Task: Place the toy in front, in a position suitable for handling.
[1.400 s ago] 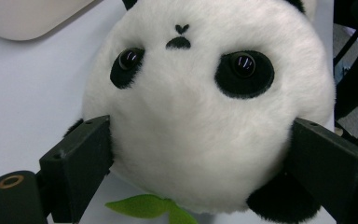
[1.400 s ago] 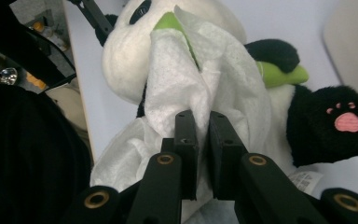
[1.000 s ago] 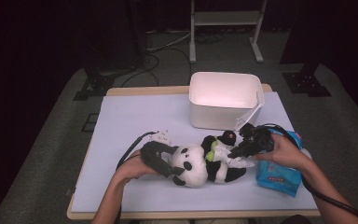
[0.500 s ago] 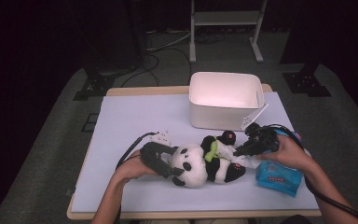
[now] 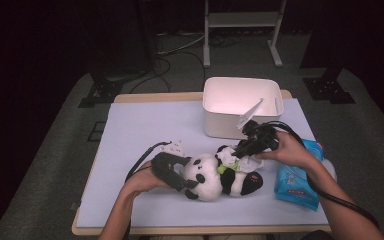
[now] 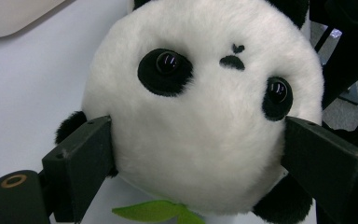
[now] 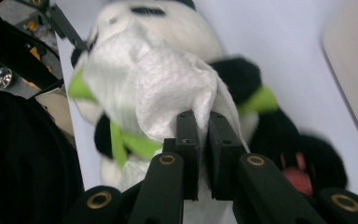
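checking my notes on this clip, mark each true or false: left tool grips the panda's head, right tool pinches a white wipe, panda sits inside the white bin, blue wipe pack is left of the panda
1. The left tool grips the panda's head: true, its jaws press both sides.
2. The right tool pinches a white wipe: true, held over the panda's body.
3. The panda sits inside the white bin: false, it lies on the table in front of the bin.
4. The blue wipe pack is left of the panda: false, it lies to its right.
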A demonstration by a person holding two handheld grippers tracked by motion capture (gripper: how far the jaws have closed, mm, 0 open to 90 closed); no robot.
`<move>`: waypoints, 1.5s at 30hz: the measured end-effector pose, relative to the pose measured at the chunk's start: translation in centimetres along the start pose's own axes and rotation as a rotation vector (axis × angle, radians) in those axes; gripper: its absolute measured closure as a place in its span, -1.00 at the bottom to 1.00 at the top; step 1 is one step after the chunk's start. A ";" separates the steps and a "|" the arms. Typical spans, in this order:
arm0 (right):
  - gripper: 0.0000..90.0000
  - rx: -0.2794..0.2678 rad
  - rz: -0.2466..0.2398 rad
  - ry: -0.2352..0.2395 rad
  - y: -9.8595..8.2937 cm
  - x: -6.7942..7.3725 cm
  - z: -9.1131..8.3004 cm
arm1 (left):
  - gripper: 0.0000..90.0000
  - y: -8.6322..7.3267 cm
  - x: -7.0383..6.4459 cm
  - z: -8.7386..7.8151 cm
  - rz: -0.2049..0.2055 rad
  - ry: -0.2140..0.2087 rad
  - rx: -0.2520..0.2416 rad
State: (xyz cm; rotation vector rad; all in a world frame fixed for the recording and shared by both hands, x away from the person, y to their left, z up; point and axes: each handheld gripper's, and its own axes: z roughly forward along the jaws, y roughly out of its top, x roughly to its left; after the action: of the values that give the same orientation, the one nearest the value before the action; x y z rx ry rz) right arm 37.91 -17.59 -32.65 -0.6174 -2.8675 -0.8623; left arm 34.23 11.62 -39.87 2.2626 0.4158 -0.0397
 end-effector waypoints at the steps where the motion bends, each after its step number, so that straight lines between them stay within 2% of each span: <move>1: 0.86 0.011 -0.014 0.001 0.7 0.2 0.3 | -0.78 0.0 0.0 0.0 0.000 0.000 -0.003; 5: 0.87 0.026 -0.059 0.029 3.0 0.9 1.4 | -0.77 0.0 0.0 0.0 -0.005 -0.001 -0.008; 12: 0.87 0.087 -0.134 0.054 6.0 2.4 3.9 | -0.77 -0.1 0.2 -0.1 -0.011 -0.003 -0.017; 15: 0.87 0.104 -0.145 0.056 6.8 2.8 4.6 | -0.77 -0.1 0.2 -0.2 -0.013 0.002 -0.024; 22: 0.87 0.098 -0.158 0.061 7.6 3.0 4.8 | -0.73 0.1 0.1 -0.3 -0.007 0.002 -0.030; 29: 0.87 0.091 -0.119 0.029 6.3 1.9 3.2 | -0.73 0.2 0.0 -0.3 -0.004 0.003 -0.026; 34: 0.87 0.073 -0.066 0.003 3.9 0.4 1.7 | -0.73 0.2 0.0 -0.3 -0.005 0.002 -0.024; 38: 0.87 0.058 -0.032 -0.005 1.8 -0.2 0.6 | -0.73 0.3 0.0 -0.4 -0.007 0.003 -0.026; 40: 0.87 0.056 -0.007 0.000 0.7 -0.3 0.4 | -0.73 0.3 0.0 -0.5 -0.006 0.005 -0.029; 45: 0.87 0.017 0.008 0.021 -1.4 -0.1 0.2 | -0.73 0.5 -0.1 -0.8 -0.004 0.004 -0.036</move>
State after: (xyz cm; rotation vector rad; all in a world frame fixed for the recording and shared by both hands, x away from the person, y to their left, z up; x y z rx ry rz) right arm 37.43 -18.51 -33.56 -0.6137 -2.8488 -0.8373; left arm 34.19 11.89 -38.93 2.2269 0.4203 -0.0300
